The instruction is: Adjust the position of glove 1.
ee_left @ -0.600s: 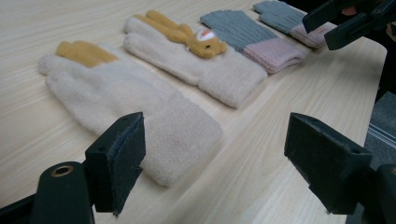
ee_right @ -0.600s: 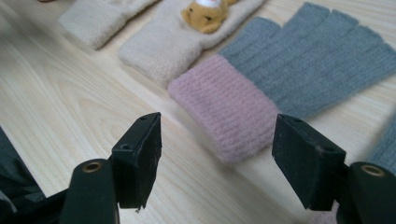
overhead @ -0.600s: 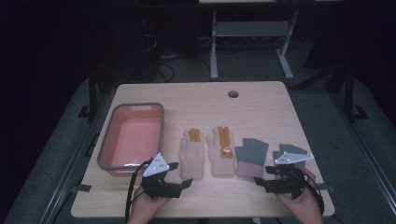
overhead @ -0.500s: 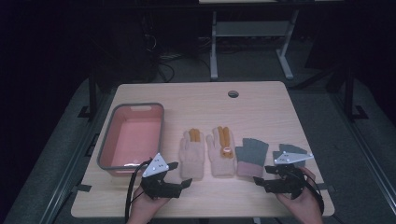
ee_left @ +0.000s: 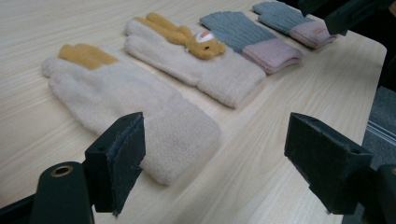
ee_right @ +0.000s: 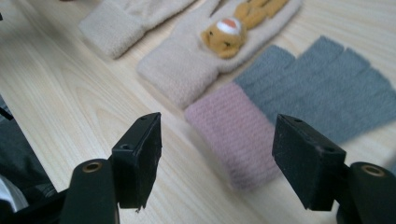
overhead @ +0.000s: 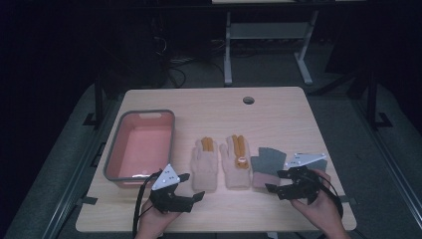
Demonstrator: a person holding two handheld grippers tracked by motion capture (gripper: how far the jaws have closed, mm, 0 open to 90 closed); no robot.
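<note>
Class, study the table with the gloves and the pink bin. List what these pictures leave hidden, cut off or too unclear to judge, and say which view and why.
- Far-right grey glove: high view, mostly covered by the right gripper and its plate.
- Pink cuff: right gripper view, blurred, knit unclear.
- Bin near wall: high view, partly hidden behind the left gripper.
- Bear glove fingertips: right gripper view, cut off by the top edge.

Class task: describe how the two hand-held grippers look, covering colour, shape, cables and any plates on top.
Both the left gripper and the right gripper are black, each with two blocky, flat-faced fingers and round holes in the arms behind them. Each carries a grey three-cornered plate with small dots. A black cable loops from each.
</note>
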